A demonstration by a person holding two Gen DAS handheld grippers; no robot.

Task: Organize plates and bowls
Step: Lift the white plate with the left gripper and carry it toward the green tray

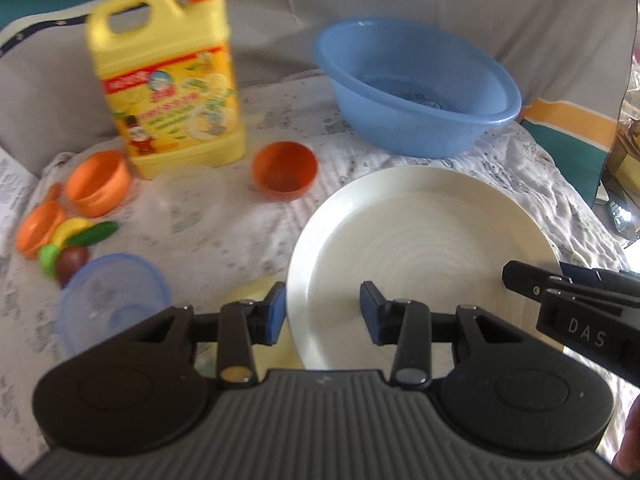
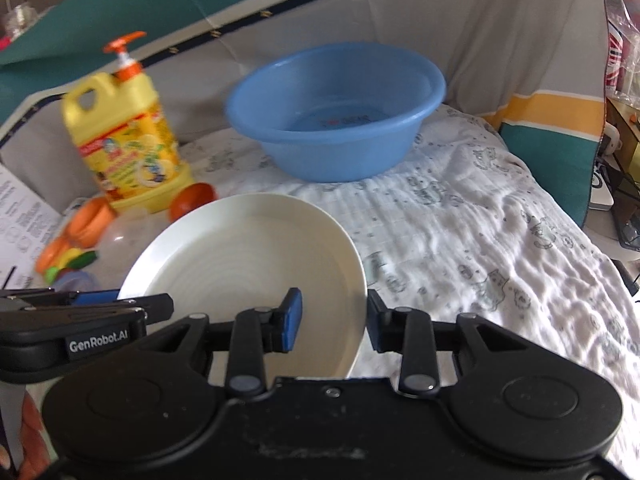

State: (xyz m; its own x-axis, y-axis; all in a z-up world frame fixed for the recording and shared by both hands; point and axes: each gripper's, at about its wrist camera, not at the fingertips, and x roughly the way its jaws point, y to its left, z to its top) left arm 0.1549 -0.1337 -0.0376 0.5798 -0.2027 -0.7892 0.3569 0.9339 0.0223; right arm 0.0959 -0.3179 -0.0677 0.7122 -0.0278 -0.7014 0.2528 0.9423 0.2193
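A large white plate (image 1: 420, 240) (image 2: 248, 256) is held just above the patterned cloth, between both grippers. My left gripper (image 1: 323, 314) is shut on the plate's left rim, one blue pad under the edge and one on the upper face. My right gripper (image 2: 334, 320) is shut on the right rim in the same way, and its black fingers (image 1: 560, 292) show at the plate's far right in the left wrist view. A small orange bowl (image 1: 285, 170) (image 2: 192, 200) sits beyond the plate. A clear bowl with a blue rim (image 1: 108, 296) lies at the near left.
A blue wash basin (image 1: 416, 88) (image 2: 336, 112) stands at the back. A yellow detergent jug (image 1: 168, 84) is at the back left, with orange cups (image 1: 98, 182), toy fruit (image 1: 80, 236) and a clear bowl (image 1: 188, 204) near it. Grey padded walls surround the cloth (image 2: 500, 240).
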